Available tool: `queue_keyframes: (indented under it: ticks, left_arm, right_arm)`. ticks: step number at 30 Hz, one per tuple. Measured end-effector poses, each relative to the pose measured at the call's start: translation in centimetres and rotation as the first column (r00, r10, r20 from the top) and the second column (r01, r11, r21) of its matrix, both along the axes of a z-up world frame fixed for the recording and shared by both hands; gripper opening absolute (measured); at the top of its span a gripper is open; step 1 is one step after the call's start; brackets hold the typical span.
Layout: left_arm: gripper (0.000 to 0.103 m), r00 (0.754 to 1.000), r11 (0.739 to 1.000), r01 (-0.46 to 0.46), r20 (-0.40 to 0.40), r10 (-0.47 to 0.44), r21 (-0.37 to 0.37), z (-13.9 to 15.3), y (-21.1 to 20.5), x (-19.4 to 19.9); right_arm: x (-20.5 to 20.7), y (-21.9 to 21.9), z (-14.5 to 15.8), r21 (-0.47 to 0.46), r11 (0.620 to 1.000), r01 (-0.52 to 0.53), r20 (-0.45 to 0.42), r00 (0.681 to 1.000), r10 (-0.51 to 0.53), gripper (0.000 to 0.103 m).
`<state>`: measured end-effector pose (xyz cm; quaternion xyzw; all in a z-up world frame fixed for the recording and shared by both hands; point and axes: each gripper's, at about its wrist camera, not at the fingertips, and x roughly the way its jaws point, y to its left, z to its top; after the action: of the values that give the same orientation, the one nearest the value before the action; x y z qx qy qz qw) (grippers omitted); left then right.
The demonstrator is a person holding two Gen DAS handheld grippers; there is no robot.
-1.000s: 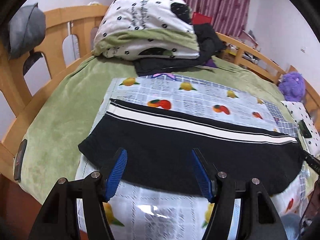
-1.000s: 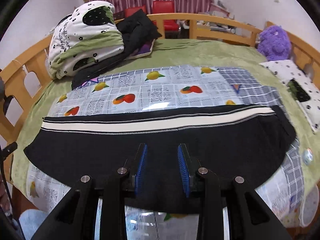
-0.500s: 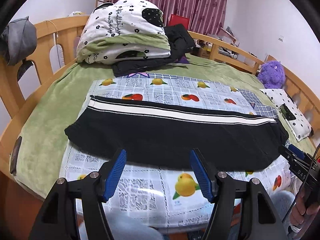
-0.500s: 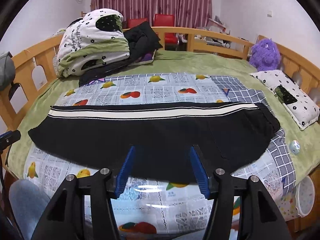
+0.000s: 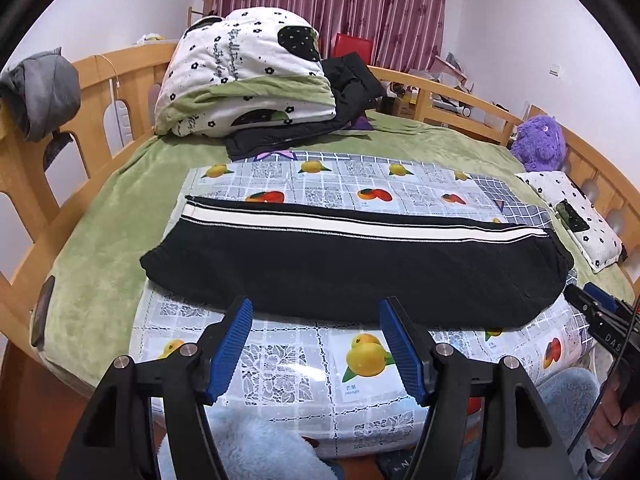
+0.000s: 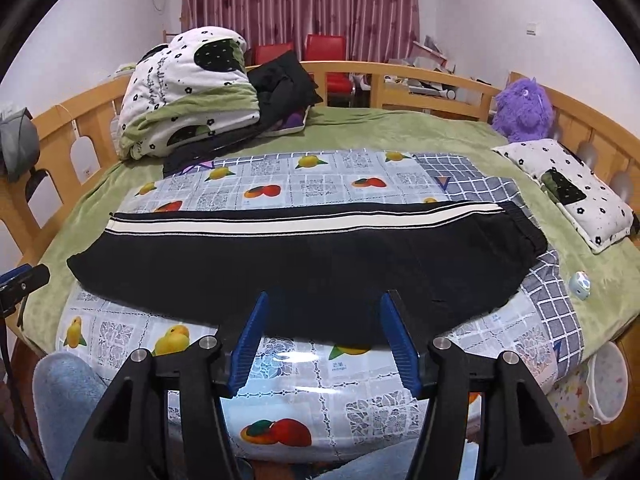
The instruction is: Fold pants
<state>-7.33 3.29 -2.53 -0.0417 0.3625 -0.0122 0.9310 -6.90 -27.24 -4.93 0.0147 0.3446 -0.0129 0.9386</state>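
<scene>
Black pants (image 5: 352, 264) with a white side stripe (image 5: 320, 225) lie flat and lengthwise across a fruit-print plastic sheet (image 5: 360, 184) that covers the green bedspread (image 5: 104, 216) of a wooden-railed bed (image 5: 120, 80). The stripe runs along the far edge of the garment; the near edge curves toward the viewer.

Left gripper (image 5: 316, 310): held just short of the pants' near edge, jaws spread wide, blue pads (image 5: 230, 344) empty and touching no cloth. Right gripper (image 6: 324, 304): likewise spread apart and holding nothing, its tips over the near edge of the pants (image 6: 304, 264); whether they touch the fabric cannot be told. In the left wrist view the right gripper (image 5: 590, 306) shows at the far right, beside the end of the pants.

At the head of the bed, a folded white-and-green quilt (image 5: 244, 76) rests on a dark garment (image 5: 296, 132). A purple plush toy (image 6: 520, 106) sits at the right rail, with a small patterned pillow (image 6: 576, 192) just in front of it. Maroon curtains (image 6: 300, 0) hang behind.
</scene>
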Motion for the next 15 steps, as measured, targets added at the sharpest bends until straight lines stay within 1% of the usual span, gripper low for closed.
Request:
queue_keyframes:
  ticks: [5,9,12,15]
  left_arm:
    - [0.064,1.000,1.000,-0.018,0.019,0.018,0.001,0.8,0.3,-0.4]
    - [0.064,0.999,0.999,-0.026,0.035,0.025,0.023,1.4,0.3,-0.2]
    - [0.064,0.999,0.999,-0.028,0.043,0.027,0.019,2.1,0.6,0.4]
    - [0.064,0.994,0.997,-0.082,0.070,0.082,-0.005,3.0,2.7,1.4]
  right_arm:
    - [-0.6,-0.5,1.5,0.014,1.000,-0.002,0.024,1.000,0.002,0.060]
    - [-0.4,-0.8,2.3,0.016,1.000,-0.003,0.045,0.999,0.002,0.061]
    - [0.2,-1.2,2.6,0.043,0.999,-0.026,0.031,0.999,0.024,0.061]
    - [0.6,-1.6,3.1,0.058,0.998,-0.039,0.038,0.999,0.036,0.061]
